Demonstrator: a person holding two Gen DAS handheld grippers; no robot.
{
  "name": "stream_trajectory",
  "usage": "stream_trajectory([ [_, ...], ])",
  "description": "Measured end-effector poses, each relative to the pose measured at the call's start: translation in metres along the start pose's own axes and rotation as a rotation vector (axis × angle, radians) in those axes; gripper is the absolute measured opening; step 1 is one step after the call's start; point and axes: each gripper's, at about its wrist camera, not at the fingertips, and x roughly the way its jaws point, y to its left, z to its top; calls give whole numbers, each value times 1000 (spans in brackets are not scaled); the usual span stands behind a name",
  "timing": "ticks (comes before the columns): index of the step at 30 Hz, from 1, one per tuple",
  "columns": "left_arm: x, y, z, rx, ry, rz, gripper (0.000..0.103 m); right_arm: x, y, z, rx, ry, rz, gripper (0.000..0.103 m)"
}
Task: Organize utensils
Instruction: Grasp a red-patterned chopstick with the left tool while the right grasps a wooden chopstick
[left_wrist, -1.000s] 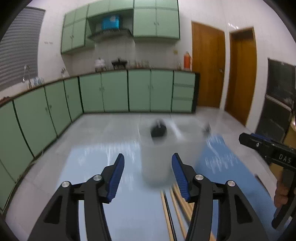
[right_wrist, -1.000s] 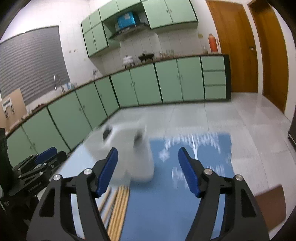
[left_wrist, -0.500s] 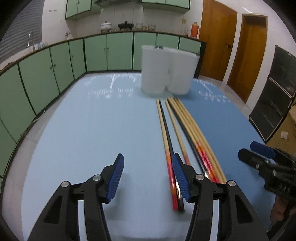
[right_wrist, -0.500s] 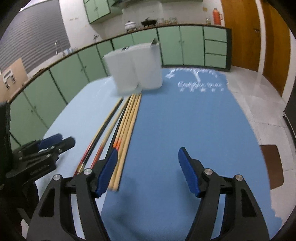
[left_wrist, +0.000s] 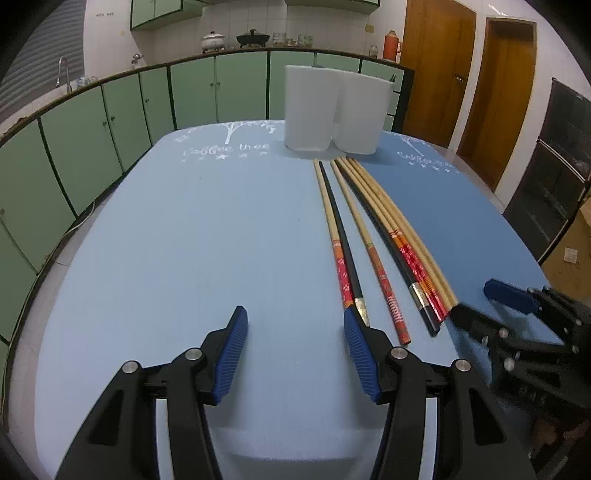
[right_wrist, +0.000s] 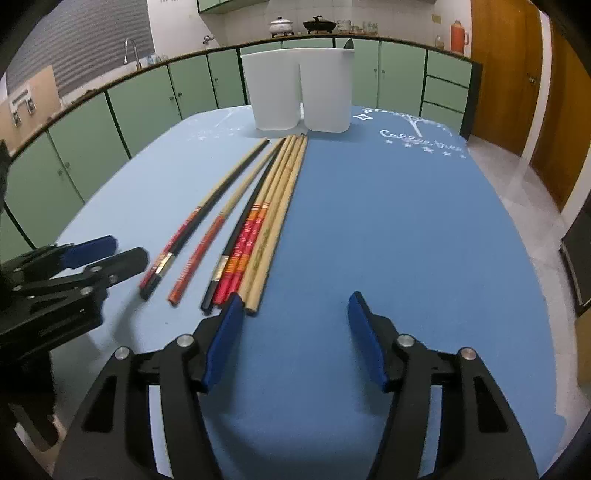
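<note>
Several long chopsticks (left_wrist: 373, 236) (right_wrist: 255, 221), some plain bamboo, some black, some with red patterned ends, lie side by side on the blue table mat (left_wrist: 184, 240) (right_wrist: 388, 221). Two white plastic holders (left_wrist: 332, 110) (right_wrist: 299, 92) stand together at the far end of the chopsticks. My left gripper (left_wrist: 295, 325) hovers open over the mat just left of the chopsticks' near ends, nothing between its fingers. My right gripper (right_wrist: 295, 310) hangs just right of those ends; its jaws are closing with nothing between them. Each gripper shows in the other's view, left gripper (right_wrist: 92, 254), right gripper (left_wrist: 484, 299).
The mat is light blue on the left and darker blue on the right, with white tree print near the far edge. Green kitchen cabinets (left_wrist: 92, 122) run behind the table. Wooden doors (left_wrist: 472, 74) and a dark oven (left_wrist: 561, 166) stand at the right.
Both grippers have come down and tilted toward the table; the white holders now sit far off and the chopsticks' near ends lie close. The right gripper's jaws have narrowed.
</note>
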Motion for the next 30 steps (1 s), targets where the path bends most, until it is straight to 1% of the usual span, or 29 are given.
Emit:
stream_trajectory([
  [2,-1,0,-2,0,-1,1,54,-2,-9,0,22,0,-22,55],
  [6,-5,-1,-4,10,-8,-4,54,-8,-20,0,48,-8,-19,55],
  [9,-6,-5,-6,16,-6,-11,54,-7,-19,-2,46,-4,-8,54],
  [11,-5,-7,-8,20,2,-14,54,-5,-16,-3,41,-1,-4,52],
  [17,-4,-9,-10,38,3,-14,54,-4,-15,-5,42,-11,-3,52],
  [18,-4,-9,-10,43,3,-9,55,-3,-15,-5,42,-11,-2,52],
  [20,-4,-4,-10,42,-2,38,55,-3,-16,-4,46,-11,-1,51],
  [21,-1,0,-9,33,9,48,55,-3,-15,-4,46,-11,-1,51],
  [25,-4,5,-8,21,10,40,54,-4,-15,-5,47,-13,1,52],
  [27,-10,3,-8,19,-1,6,54,-4,-16,-5,52,-14,6,53],
  [28,-13,0,-10,33,-2,-7,54,-4,-15,-5,51,-14,5,53],
  [30,-13,-6,-13,68,11,-2,54,-4,-15,-5,50,-14,5,53],
])
